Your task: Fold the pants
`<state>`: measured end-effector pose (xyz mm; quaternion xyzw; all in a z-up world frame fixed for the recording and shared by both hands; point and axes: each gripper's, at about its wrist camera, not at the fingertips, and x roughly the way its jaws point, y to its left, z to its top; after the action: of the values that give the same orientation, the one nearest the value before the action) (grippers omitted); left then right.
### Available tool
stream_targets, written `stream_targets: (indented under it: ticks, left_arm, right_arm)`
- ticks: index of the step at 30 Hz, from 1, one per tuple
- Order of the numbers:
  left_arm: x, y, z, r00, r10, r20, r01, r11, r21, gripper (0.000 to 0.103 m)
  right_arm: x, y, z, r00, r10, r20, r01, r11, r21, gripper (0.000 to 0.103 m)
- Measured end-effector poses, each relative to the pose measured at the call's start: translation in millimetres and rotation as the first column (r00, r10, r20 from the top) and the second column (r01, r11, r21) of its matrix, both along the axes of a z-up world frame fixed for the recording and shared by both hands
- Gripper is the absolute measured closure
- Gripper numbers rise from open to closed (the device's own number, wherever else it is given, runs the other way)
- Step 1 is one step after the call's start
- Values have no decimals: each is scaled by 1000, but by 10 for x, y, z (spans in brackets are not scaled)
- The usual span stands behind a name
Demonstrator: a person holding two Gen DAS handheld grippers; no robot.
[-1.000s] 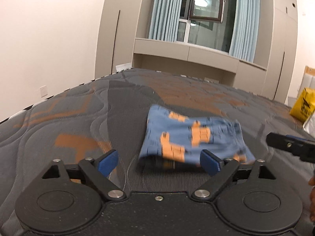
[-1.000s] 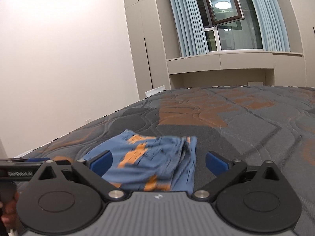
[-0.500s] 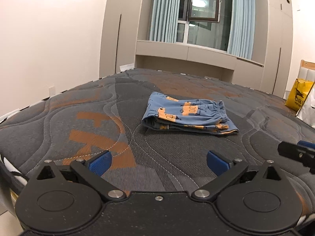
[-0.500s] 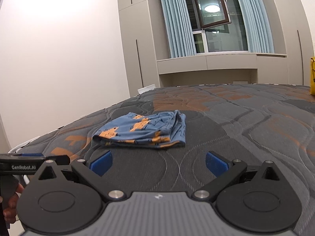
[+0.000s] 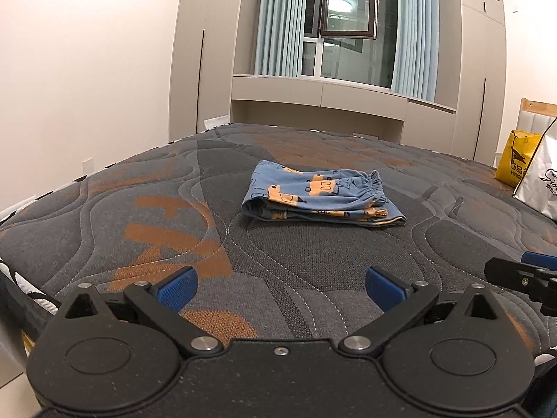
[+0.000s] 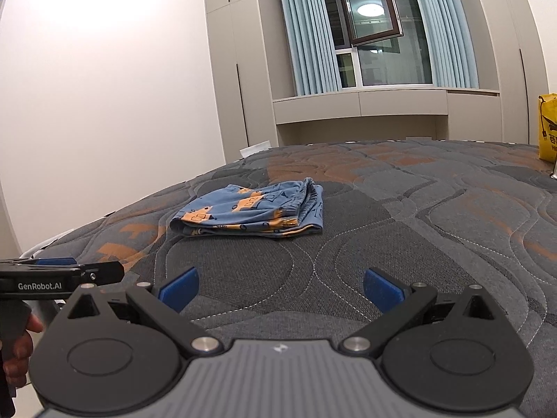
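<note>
On the bed [image 5: 104,209], pants [image 5: 320,195] lie folded; left gripper [image 5: 280,287] and right gripper [image 6: 280,287] gape wide, empty — nothing left but tidying.

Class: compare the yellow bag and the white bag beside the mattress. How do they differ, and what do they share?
1. The yellow bag carries dark print; the white bag carries faint grey print.
2. The yellow bag stands farther back; the white bag stands nearer, partly covering it.
Shared: both stand at the mattress's right edge.

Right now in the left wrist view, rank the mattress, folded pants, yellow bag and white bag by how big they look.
1. mattress
2. folded pants
3. white bag and yellow bag: unsure, since the frame edge cuts the white bag off.
</note>
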<state>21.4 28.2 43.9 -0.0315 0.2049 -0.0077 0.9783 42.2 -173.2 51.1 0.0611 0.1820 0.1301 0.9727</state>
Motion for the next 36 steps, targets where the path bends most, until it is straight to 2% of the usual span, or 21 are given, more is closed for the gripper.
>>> stream_targets:
  ticks: [15,22,36]
  left_arm:
    - [25,26,10,1000,14,-16,-14,1000,-14,1]
    - [72,14,-15,1000,-18,-8,18,999,-34,1]
    - [229,27,-114,999,-9,-48,7,999,-40,1]
  right_arm:
    - [8,17,5,1000,3,-7,-3,1000,-7,0]
    - [40,18,-13,1000,0,-17,0,1000,-10,0]
    - [153,24,-77,999,-7,-40,6,1000,-12,0]
